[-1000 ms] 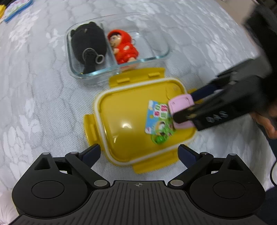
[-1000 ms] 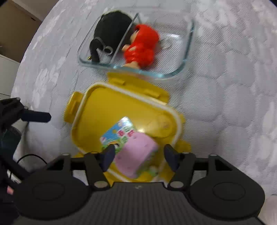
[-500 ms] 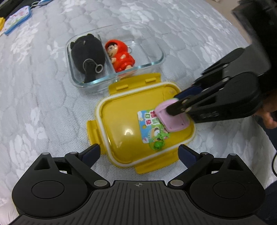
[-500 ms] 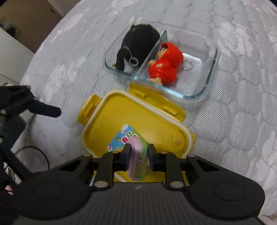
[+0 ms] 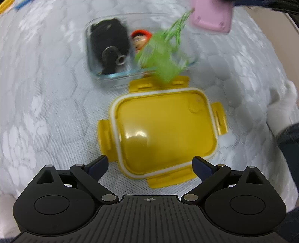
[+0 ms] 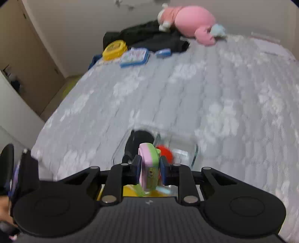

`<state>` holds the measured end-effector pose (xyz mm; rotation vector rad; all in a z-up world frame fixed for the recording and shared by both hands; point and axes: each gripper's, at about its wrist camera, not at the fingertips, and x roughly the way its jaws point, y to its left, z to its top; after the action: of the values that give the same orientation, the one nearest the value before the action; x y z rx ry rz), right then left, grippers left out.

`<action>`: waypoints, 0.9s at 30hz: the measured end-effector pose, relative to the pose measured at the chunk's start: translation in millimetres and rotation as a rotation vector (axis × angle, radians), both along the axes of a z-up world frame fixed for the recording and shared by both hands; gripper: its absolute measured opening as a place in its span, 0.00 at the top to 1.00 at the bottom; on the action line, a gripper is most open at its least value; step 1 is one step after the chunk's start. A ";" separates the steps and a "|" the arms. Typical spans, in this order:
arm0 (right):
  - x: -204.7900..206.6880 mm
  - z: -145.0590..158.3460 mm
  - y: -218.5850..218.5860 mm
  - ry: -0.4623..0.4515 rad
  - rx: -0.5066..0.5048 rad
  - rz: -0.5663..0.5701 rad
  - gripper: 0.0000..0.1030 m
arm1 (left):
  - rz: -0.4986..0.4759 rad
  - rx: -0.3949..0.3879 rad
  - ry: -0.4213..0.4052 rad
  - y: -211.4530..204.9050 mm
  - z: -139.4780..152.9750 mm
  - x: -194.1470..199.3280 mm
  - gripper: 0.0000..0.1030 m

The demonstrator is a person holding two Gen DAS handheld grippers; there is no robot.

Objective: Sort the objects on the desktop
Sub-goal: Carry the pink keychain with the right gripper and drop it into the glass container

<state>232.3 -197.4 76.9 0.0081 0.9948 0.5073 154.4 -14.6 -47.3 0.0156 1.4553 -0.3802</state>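
While the right tool (image 6: pixel 149 167) clamps a small pink and green case (image 6: pixel 148 164) between its two pads, the case stands on edge in the grip, above a glass box (image 6: pixel 194 155) that lies on a bed with a grey patterned cover (image 6: pixel 205 104). From the left wrist view the same case (image 5: pixel 212 15) shows at the top edge, lifted clear of the cover, with a green tag (image 5: pixel 160 56) dangling under it on a thin green cord; the tag is blurred. The glass box (image 5: pixel 93 61) has a divider: a black soft toy (image 5: pixel 109 44) with a metal ring fills one part, and a red figure (image 5: pixel 141 36) sits in the other part, partly hidden by the tag. Just in front of the glass box, touching or nearly touching it, a yellow lid (image 5: pixel 164 134) with a white seal and four side clips lies flat on the cover. The left tool (image 5: pixel 149 166) hangs above the lid's near edge with its jaws spread wide and nothing between them. At the far end of the bed lie a pink plush toy (image 6: pixel 188 20), dark clothing (image 6: pixel 149 37), a yellow round box (image 6: pixel 115 49) and a blue-edged book (image 6: pixel 134 57).
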 end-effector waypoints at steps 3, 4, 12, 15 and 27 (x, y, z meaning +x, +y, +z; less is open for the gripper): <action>13.4 -5.4 4.1 -0.003 0.001 -0.031 0.78 | 0.016 -0.012 0.014 4.3 -1.3 -0.2 0.04; 18.1 -8.3 4.4 -0.002 -0.007 -0.041 0.78 | 0.012 -0.013 0.013 4.2 -1.0 -0.8 0.04; 39.8 -11.7 8.9 -0.066 -0.043 -0.116 0.78 | 0.002 -0.018 0.030 7.9 -4.8 -1.3 0.04; 36.0 4.0 11.7 -0.129 -0.030 -0.113 0.78 | 0.009 -0.018 0.035 10.1 -6.6 -0.4 0.04; 31.4 -67.5 39.2 -0.068 -0.258 -0.084 0.78 | -0.006 0.003 0.043 7.9 -12.0 -1.9 0.03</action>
<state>263.7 -158.2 9.4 -0.1959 0.9832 0.2985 152.6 -6.7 -59.3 0.0143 1.4990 -0.3859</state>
